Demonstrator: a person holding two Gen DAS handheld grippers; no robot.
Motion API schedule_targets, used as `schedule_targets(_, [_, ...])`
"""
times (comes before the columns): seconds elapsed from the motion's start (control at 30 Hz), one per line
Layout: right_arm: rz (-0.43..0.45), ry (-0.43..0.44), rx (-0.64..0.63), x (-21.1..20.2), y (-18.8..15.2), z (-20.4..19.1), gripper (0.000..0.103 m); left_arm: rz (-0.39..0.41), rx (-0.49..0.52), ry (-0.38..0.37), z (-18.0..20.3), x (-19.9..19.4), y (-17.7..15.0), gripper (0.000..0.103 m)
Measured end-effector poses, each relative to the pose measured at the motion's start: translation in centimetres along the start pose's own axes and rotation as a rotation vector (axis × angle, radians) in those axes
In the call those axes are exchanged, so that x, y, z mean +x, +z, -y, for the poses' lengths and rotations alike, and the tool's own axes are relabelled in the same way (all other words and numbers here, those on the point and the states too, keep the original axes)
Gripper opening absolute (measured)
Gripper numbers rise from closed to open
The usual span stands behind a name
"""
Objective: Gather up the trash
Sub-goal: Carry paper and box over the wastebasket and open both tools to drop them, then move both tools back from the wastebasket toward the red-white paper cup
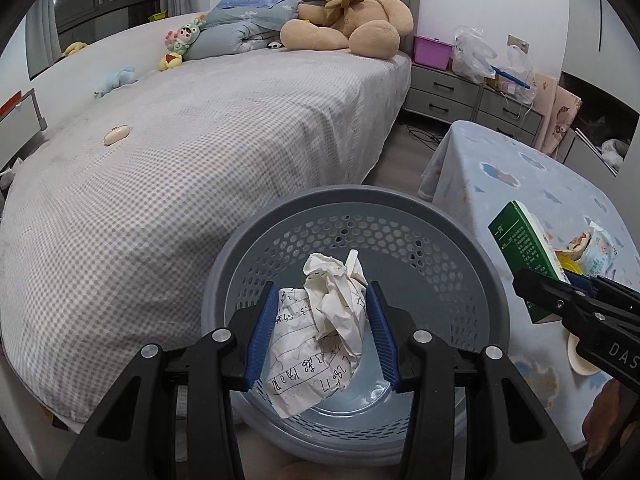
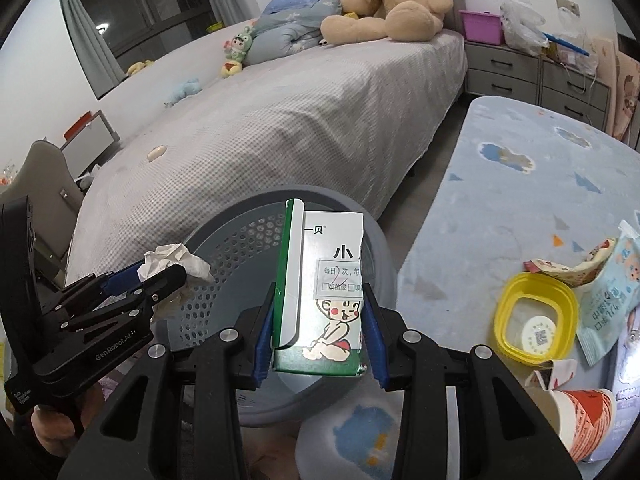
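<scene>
Paper first: my left gripper (image 1: 322,330) is clamped on a crumpled paper ball (image 1: 320,332), white and lined, with dark handwriting across its creased lower half. I see it pinched between the blue pads and hanging over the mouth of the grey basket (image 1: 400,204), whose perforated wall rings it from nine through twelve to three o'clock. In the right wrist view the same ball pokes out of that gripper at nine o'clock, over the basket's near rim.

My right gripper (image 2: 318,334) squeezes a carton (image 2: 324,280) at the centre, upright, green along its narrow side, white on its face with black characters, a label and a cartoon child. It stands over the basket's edge.

At three to four o'clock, on the blue cloth (image 2: 500,200), lie a yellow lid (image 2: 536,320), torn wrappers (image 2: 600,280) and a paper cup (image 2: 580,420).
</scene>
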State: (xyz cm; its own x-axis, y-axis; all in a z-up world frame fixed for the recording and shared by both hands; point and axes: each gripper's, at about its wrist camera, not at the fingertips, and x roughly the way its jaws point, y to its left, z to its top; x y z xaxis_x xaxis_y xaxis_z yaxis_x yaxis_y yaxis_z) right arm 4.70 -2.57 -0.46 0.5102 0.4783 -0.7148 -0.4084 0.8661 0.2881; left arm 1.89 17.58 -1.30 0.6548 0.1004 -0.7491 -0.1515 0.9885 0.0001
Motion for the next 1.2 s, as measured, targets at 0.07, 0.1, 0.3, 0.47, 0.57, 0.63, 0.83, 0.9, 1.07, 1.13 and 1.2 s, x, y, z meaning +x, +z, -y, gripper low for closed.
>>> schedule_targets(0.07, [-0.008, 0.008, -0.011, 0.6, 0.1, -0.2, 0.039, -0.003, -0.008, 0.010, -0.2, 0.4, 0.1, 0.044])
schedule_targets(0.1, [-0.012, 0.014, -0.015, 1.0, 0.2, -0.4, 0.039, -0.005, -0.012, 0.015, -0.3, 0.5, 0.1, 0.044])
schedule_targets(0.3, [-0.019, 0.035, -0.037, 1.9, 0.5, -0.9, 0.041, -0.006, -0.025, 0.024, -0.2, 0.8, 0.4, 0.044])
schedule_targets(0.47, [-0.004, 0.045, -0.047, 1.7, 0.5, -1.1, 0.048, -0.009, -0.041, 0.039, -0.4, 1.0, 0.5, 0.058])
schedule_targets(0.57, [0.009, 0.044, -0.047, 1.5, 0.6, -1.1, 0.052, 0.001, -0.054, 0.045, -0.6, 0.8, 0.5, 0.065])
schedule_targets(0.63, [0.014, 0.043, -0.048, 1.4, 0.6, -1.2, 0.053, 0.002, -0.057, 0.048, -0.8, 0.8, 0.4, 0.067])
schedule_targets(0.83, [0.013, 0.041, -0.052, 1.5, 0.6, -1.4, 0.054, 0.002, -0.067, 0.053, -1.0, 0.6, 0.3, 0.068])
schedule_targets(0.9, [0.011, 0.041, -0.053, 1.5, 0.5, -1.4, 0.054, 0.003, -0.071, 0.053, -1.1, 0.6, 0.3, 0.068])
schedule_targets(1.07, [0.012, 0.040, -0.053, 1.5, 0.5, -1.4, 0.055, 0.007, -0.075, 0.057, -1.2, 0.4, 0.3, 0.070])
schedule_targets(1.13, [0.012, 0.041, -0.052, 1.5, 0.5, -1.4, 0.055, 0.009, -0.078, 0.057, -1.3, 0.3, 0.2, 0.071])
schedule_targets(1.2, [0.013, 0.039, -0.052, 1.5, 0.5, -1.4, 0.056, 0.010, -0.078, 0.058, -1.3, 0.3, 0.2, 0.071])
